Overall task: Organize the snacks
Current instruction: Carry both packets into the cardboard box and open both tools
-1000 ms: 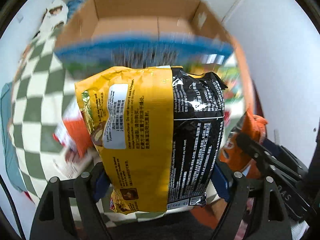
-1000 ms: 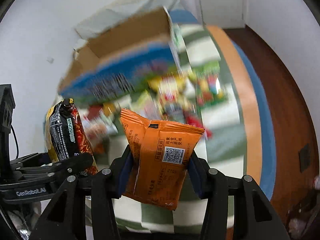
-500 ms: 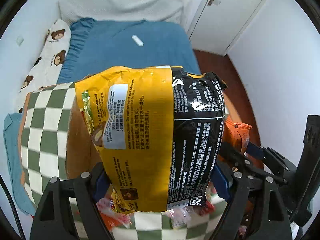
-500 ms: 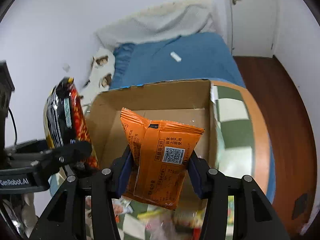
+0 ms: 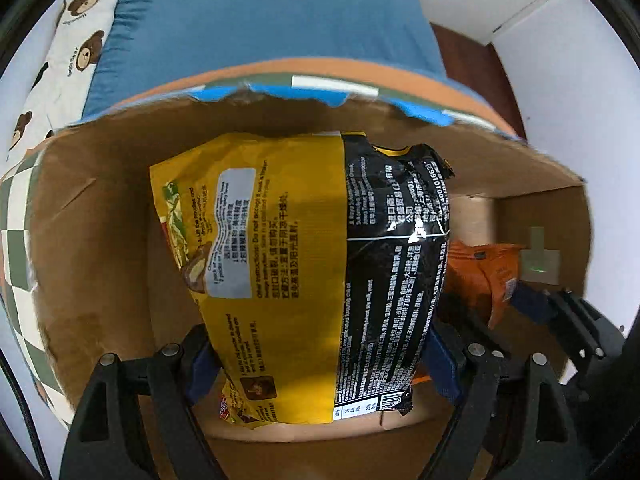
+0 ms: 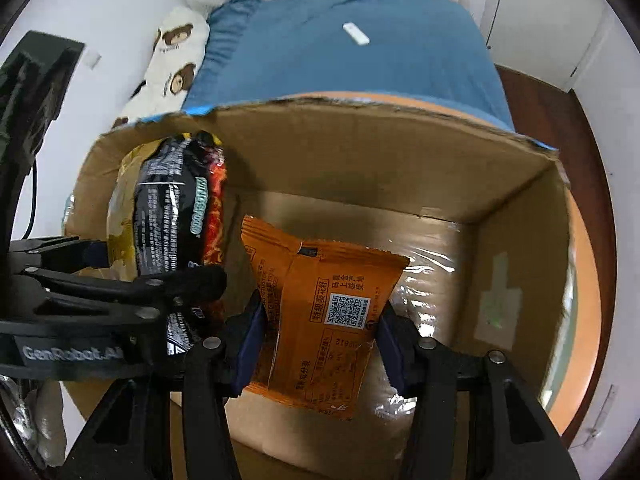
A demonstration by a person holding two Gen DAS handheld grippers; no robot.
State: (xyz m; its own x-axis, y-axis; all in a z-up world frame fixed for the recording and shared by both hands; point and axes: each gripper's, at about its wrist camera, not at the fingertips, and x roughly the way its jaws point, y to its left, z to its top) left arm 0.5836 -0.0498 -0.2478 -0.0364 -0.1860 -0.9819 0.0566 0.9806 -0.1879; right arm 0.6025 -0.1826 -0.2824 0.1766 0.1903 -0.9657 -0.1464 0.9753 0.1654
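The left claw (image 5: pixel 318 354) grips a big yellow and black noodle bag (image 5: pixel 312 272) across its lower part, its blue pads pressed into both side edges. The right claw (image 6: pixel 320 320) has an orange packet (image 6: pixel 320 304) between its pads, and its jaws are opening, so the grip looks to be easing off. Both bags hang inside an open cardboard box (image 6: pixel 360 152), the orange one at about 3 o'clock of the noodle bag in the left view, close beside it.

Both look light and soft: crinkly film with air inside, so they should give under the pads and could slip through if squeezed loosely. The glossy black half of the noodle bag looks slick. The noodles inside are likely brittle, so a hard squeeze is unwise. The best hold is low across the width, where the claws are now, or on the flat sealed edge.

The box floor is plain brown board with a shiny tape strip (image 6: pixel 432 264) at 2 o'clock of the orange packet. Its rim is torn, with blue print on the outside. The box stands on a green and white checked cloth (image 5: pixel 16 216) at 9 o'clock in the left view. Beyond, at 12 o'clock, lies a blue bed (image 6: pixel 340 64) with a bear pillow (image 6: pixel 172 56), a small white object (image 6: pixel 356 34) on it, and white walls.
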